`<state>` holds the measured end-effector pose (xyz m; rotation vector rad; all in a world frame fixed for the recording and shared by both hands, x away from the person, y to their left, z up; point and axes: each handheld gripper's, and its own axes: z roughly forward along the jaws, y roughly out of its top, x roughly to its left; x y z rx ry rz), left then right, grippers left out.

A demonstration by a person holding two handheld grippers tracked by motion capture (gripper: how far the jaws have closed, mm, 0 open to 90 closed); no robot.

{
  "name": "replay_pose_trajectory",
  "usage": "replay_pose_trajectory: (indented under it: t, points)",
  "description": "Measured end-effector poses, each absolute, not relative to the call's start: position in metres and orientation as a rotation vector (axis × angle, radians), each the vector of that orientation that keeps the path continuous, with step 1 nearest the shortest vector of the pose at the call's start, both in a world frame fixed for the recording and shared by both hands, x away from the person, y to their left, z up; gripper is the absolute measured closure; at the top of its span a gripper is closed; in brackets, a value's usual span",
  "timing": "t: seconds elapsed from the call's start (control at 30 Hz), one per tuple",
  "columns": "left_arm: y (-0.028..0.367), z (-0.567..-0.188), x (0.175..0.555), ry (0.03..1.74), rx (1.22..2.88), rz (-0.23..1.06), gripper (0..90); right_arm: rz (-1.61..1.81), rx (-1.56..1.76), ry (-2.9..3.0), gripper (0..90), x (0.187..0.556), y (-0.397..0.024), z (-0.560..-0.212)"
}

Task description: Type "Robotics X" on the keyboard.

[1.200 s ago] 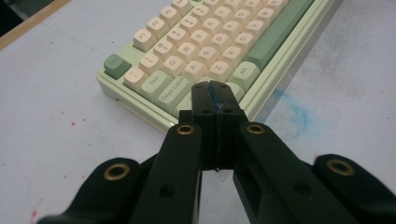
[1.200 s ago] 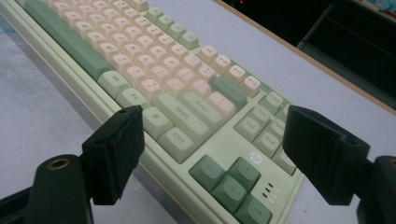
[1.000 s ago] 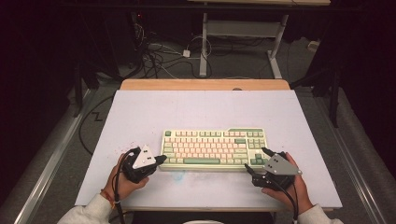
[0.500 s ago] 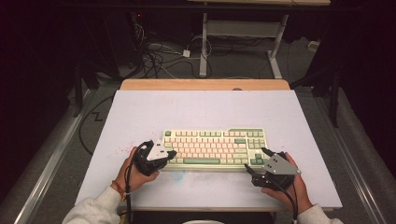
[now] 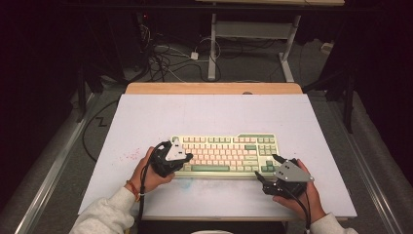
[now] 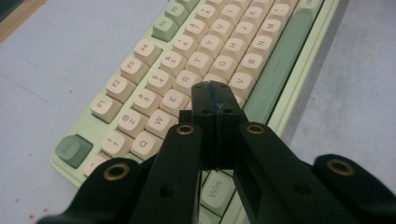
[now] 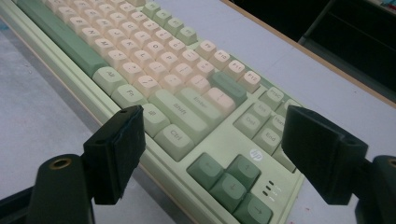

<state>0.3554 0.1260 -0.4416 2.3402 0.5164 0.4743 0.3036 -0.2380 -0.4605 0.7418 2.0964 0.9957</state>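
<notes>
A pale green keyboard (image 5: 226,153) with cream and dark green keys lies near the front middle of the white table top (image 5: 214,114). My left gripper (image 5: 187,157) is over the keyboard's left end, jaws shut with nothing between them. In the left gripper view its closed tips (image 6: 213,93) hover over the keyboard (image 6: 196,56) around the D and F keys. My right gripper (image 5: 267,168) rests at the keyboard's front right corner, jaws open. In the right gripper view its gripper (image 7: 212,140) straddles the keyboard (image 7: 154,60) by the Ctrl, Shift and arrow keys, gripping nothing.
A wooden strip (image 5: 214,88) borders the table's far edge. Beyond it on the floor lie tangled cables (image 5: 165,58) and a metal stand (image 5: 251,34). Metal rails (image 5: 48,165) run along both sides of the table. Faint red specks (image 5: 127,157) mark the surface left of the keyboard.
My left gripper has moved right and a little away from me, from the table beside the keyboard onto its left end. The right gripper has stayed where it was.
</notes>
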Motion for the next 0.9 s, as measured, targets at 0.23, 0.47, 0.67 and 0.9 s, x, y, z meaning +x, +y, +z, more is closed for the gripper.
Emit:
replay_pose_trajectory:
  t: [0.23, 0.47, 0.67, 0.9]
  points:
    - [0.118, -0.445, 0.362, 0.507, 2.368, 0.44, 87.7, 0.983, 0.732, 2.113, 22.1, 0.304, -0.237, -0.462]
    - [0.106, -0.45, 0.366, 0.483, 2.401, 0.414, 87.7, 0.981, 0.735, 2.122, 22.2, 0.304, -0.236, -0.462]
    - [0.099, -0.453, 0.368, 0.469, 2.424, 0.398, 87.5, 0.978, 0.735, 2.128, 22.2, 0.304, -0.237, -0.462]
    - [0.098, -0.455, 0.369, 0.479, 2.43, 0.405, 87.2, 0.98, 0.728, 2.139, 22.4, 0.305, -0.236, -0.462]
